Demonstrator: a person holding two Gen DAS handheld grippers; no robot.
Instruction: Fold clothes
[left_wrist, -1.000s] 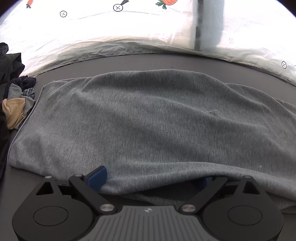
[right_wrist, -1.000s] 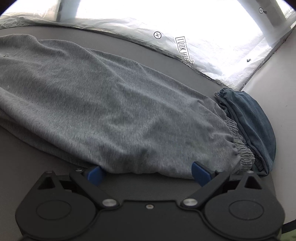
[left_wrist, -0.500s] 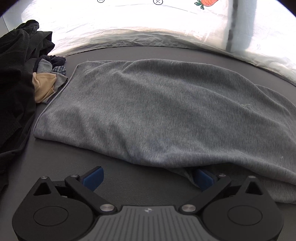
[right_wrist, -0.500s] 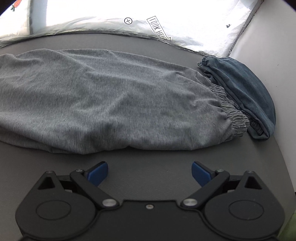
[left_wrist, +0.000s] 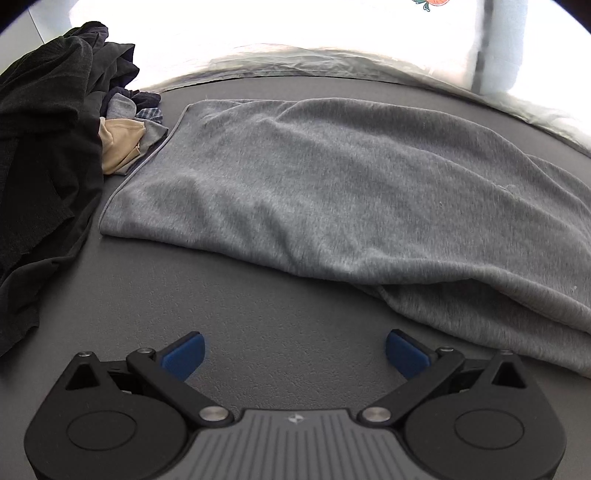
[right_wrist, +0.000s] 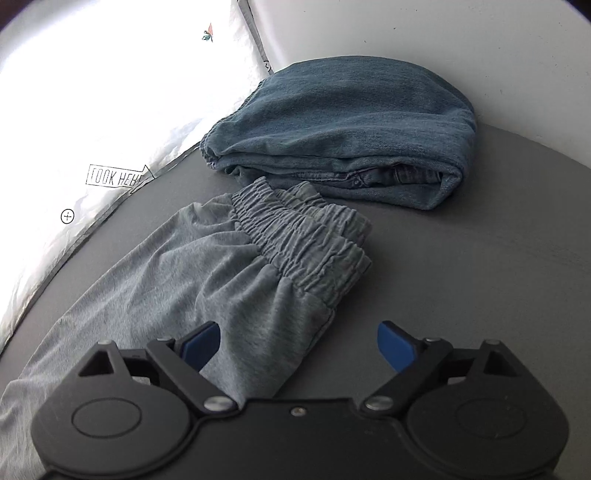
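On the dark grey table (left_wrist: 258, 314), a grey garment (left_wrist: 351, 192) lies folded lengthwise, spread from far left to near right in the left wrist view. Its left hem edge is straight; its near edge shows a doubled layer towards the right. The left hand-held gripper (left_wrist: 294, 352) is positioned over bare table just near of the garment, blue fingertips (left_wrist: 183, 353) wide apart, holding nothing and clear of the cloth. A heap of dark clothes (left_wrist: 48, 147) occupies the left side, with a beige item (left_wrist: 120, 146) and a checked piece (left_wrist: 149, 114) tucked against it, just beside the garment's far left corner.

In the right wrist view, the same grey garment (right_wrist: 207, 273) ends in a gathered elastic waistband (right_wrist: 306, 243), two layers stacked. The right hand-held gripper (right_wrist: 298, 346) has its jaws spread apart, empty; its left fingertip is over the grey cloth near the waistband, its right fingertip over bare table. Contact with the fabric cannot be determined. Folded blue denim (right_wrist: 343, 129) lies just beyond the waistband, near the white wall (right_wrist: 461, 44). A white printed sheet (right_wrist: 92, 129) borders the table's far left edge.
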